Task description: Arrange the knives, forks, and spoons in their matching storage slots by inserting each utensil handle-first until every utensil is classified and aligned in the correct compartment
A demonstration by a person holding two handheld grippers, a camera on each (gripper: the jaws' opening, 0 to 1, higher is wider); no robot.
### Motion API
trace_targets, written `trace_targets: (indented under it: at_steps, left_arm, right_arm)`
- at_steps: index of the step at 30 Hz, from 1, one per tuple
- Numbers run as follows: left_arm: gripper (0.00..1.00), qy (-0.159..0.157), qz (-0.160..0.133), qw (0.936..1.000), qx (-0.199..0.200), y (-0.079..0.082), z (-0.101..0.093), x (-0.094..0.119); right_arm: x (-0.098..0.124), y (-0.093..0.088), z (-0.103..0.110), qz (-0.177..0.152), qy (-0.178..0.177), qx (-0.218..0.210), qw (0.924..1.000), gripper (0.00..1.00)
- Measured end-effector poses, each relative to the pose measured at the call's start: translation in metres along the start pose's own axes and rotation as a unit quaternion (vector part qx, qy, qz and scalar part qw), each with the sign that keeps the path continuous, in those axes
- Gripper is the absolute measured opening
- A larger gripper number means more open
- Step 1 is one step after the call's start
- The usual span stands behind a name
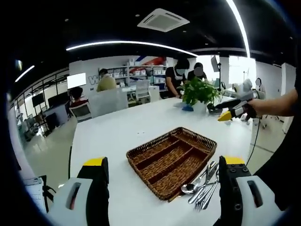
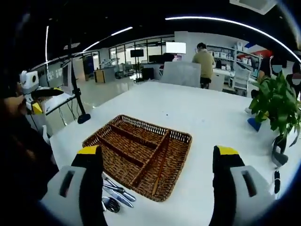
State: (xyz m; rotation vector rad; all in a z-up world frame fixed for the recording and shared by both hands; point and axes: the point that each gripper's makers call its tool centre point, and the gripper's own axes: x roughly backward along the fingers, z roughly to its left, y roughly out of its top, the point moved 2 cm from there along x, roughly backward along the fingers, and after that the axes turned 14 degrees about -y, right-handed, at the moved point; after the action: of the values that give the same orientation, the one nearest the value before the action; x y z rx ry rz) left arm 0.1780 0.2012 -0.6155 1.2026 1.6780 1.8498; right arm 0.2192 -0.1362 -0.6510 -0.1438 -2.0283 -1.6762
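Wicker tray (image 1: 141, 155) with divided slots lies on the white table (image 1: 122, 127), its compartments bare. Cutlery pile (image 1: 202, 183) rests on the table just beside the tray's near edge. My left gripper (image 1: 164, 181) and right gripper (image 2: 157, 167) both hover above, jaws spread, grasping nothing. Potted plant (image 2: 277, 106) stands well apart.
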Motion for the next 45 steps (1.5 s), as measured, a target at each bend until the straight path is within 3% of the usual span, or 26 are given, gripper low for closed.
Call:
trace_targets:
  at_steps: [4, 9, 15, 19, 29, 32, 35, 38, 41, 45]
  left_arm:
    - [0.99, 0.02, 0.004, 0.9997, 0.016, -0.002, -0.01, 0.004]
    - [0.99, 0.022, 0.009, 0.9997, 0.004, -0.003, -0.029, 0.008]
    - [0.99, 0.038, 0.004, 0.9993, -0.001, -0.013, -0.04, 0.009]
    - [0.99, 0.034, 0.006, 0.9994, -0.002, -0.017, -0.042, 0.007]
    - [0.98, 0.012, 0.025, 0.9994, -0.021, -0.015, -0.048, -0.006]
    - [0.97, 0.008, 0.029, 0.9991, -0.031, -0.01, -0.052, -0.008]
    - [0.99, -0.003, 0.03, 0.999, -0.034, -0.007, -0.057, -0.01]
    - [0.99, -0.007, 0.049, 0.9976, -0.049, -0.012, -0.057, -0.012]
    - [0.99, -0.017, 0.061, 0.9965, -0.055, -0.007, -0.07, -0.02]
    - [0.97, -0.039, 0.089, 0.993, -0.067, -0.015, -0.078, -0.03]
  right_arm:
    - [0.019, 0.006, 0.003, -0.007, 0.027, 0.009, 0.9996, 1.0]
    - [0.044, 0.019, -0.005, -0.036, 0.033, 0.012, 0.9987, 1.0]
    - [0.067, 0.01, -0.011, -0.045, 0.049, 0.037, 0.9971, 1.0]
    - [0.077, 0.011, -0.018, -0.053, 0.048, 0.024, 0.9971, 1.0]
    - [0.076, 0.008, -0.017, -0.057, 0.06, 0.014, 0.9965, 1.0]
    - [0.073, 0.004, -0.019, -0.054, 0.052, 0.058, 0.9955, 1.0]
    - [0.074, 0.005, -0.018, -0.056, 0.058, 0.043, 0.9958, 1.0]
    - [0.074, 0.004, -0.021, -0.059, 0.054, 0.044, 0.9958, 1.0]
    - [0.075, 0.001, -0.023, -0.058, 0.052, 0.04, 0.9962, 1.0]
    - [0.078, 0.001, -0.024, -0.06, 0.048, 0.035, 0.9964, 1.0]
